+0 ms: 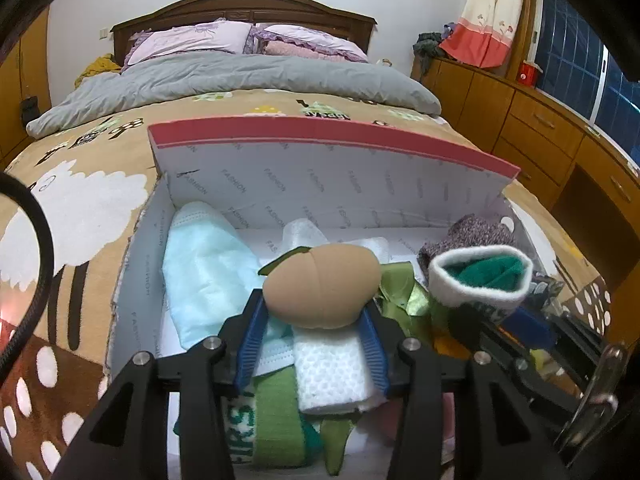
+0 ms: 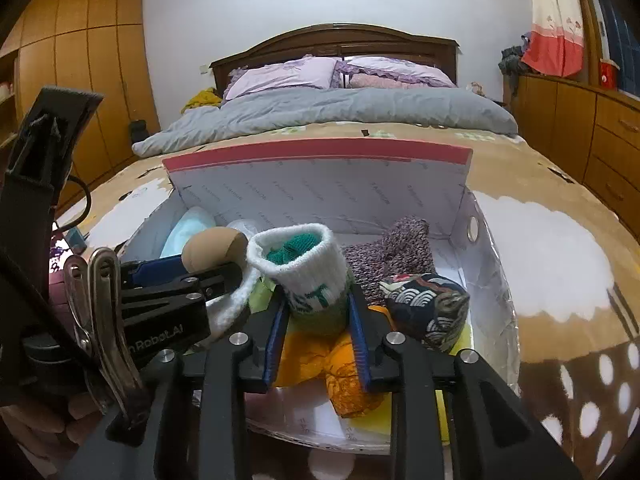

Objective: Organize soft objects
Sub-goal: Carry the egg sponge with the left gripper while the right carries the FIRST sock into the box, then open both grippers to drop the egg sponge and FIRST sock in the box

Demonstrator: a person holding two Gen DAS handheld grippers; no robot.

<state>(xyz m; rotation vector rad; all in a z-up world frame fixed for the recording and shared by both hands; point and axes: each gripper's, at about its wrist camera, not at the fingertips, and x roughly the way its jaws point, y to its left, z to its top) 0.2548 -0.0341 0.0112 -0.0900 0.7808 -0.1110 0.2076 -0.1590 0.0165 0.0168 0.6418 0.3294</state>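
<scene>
Black arms of the left tongs (image 1: 316, 312) fill the foreground of the left wrist view, their blue pads pinching a tan egg-shaped sponge (image 1: 322, 285) from both sides, held just above the contents of the box (image 1: 136, 280). Right tongs (image 2: 318, 308), seen from their own camera, pinch a rolled white sock (image 2: 304, 264) with a green lining and green lettering; the sock stands upright between the blue pads, its open cuff facing up. No earlier view is given, so only this grip is recorded. White cardboard forms the box, which rests on the bed (image 2: 560, 264); its raised lid (image 1: 320, 168), edged in pink, stands at the far side of the box. Inside the box, at its left end, lies a pale blue face mask (image 1: 200, 276). Beneath the sponge lie a white quilted pad (image 1: 332, 368) and a green band (image 1: 276, 416) with white letters. Toward the right end of the box sit a purple knitted piece (image 2: 396, 252), a dark pouch (image 2: 432, 308) with a wave pattern, and, nearest the right tongs, an orange cloth (image 2: 344, 376). Green ribbon (image 1: 404, 292) lies in the middle of the box, between the sponge and the sock. Beyond the lid, a grey quilt (image 1: 240, 76) and lilac pillows (image 1: 192, 40) cover the head of the bed.
</scene>
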